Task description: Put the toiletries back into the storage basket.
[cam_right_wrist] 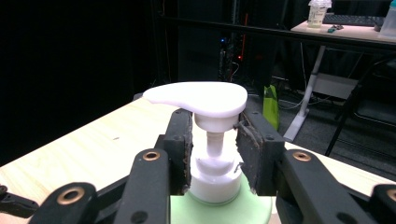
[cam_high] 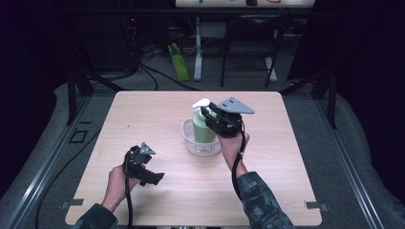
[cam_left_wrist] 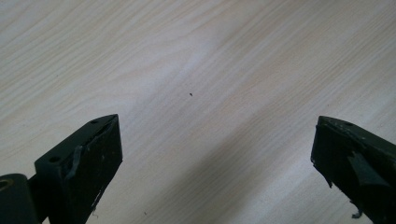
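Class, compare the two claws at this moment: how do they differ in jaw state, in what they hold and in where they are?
The right claw has its jaws closed on the pump bottle at its white collar; the left claw has its jaws wide apart with nothing between them. The right claw is at the white basket holding the bottle; the left claw is low over bare table. Both are black and hand-held.

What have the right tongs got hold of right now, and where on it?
The right tongs are shut on the green pump bottle with a white pump head, gripping its white collar just under the head. The bottle stands in a white round basket.
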A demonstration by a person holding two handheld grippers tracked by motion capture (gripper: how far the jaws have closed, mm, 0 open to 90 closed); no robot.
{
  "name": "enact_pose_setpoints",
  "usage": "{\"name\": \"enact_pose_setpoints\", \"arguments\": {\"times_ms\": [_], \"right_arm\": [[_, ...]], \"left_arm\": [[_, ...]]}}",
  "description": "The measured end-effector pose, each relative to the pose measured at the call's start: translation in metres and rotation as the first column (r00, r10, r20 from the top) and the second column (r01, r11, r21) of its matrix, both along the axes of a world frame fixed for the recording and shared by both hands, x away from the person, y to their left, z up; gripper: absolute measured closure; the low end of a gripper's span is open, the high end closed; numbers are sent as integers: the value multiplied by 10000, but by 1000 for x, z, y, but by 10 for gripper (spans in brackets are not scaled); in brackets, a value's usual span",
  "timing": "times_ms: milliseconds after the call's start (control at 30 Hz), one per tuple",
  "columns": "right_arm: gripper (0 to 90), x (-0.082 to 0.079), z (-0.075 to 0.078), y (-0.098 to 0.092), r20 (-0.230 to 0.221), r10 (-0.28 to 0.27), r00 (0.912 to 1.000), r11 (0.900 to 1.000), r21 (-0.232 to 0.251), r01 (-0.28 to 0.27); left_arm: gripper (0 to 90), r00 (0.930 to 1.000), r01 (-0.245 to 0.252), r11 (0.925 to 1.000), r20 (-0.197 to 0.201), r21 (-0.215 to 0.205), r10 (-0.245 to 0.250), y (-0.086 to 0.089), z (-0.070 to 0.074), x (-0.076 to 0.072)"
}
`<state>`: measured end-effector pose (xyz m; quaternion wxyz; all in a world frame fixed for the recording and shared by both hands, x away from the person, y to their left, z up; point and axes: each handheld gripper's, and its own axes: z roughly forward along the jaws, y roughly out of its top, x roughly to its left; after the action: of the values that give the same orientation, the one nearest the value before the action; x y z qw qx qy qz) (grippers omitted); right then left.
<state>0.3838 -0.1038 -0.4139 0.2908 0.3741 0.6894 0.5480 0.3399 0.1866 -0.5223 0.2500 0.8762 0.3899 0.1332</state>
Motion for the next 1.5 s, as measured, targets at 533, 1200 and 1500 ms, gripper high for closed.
{"name": "enact_pose_setpoints", "arguments": {"times_ms": [533,1200,1500], "right_arm": [[422,-11,10,-11,-1325,383,9904,9971,-607,-466],[140,-52,-4,-84,-3138,-321,9490,9892,-1458,-147],[79,-77,-33,-117,-4110,-743,9086,9753,-2200,-198]], "left_arm": [[20,10000,64,10000,9,62,-64,-2,-1,0],[19,9999,114,9998,-44,176,-113,-3,-2,-1],[18,9999,117,9997,-91,228,-115,-4,-3,-1]]}}
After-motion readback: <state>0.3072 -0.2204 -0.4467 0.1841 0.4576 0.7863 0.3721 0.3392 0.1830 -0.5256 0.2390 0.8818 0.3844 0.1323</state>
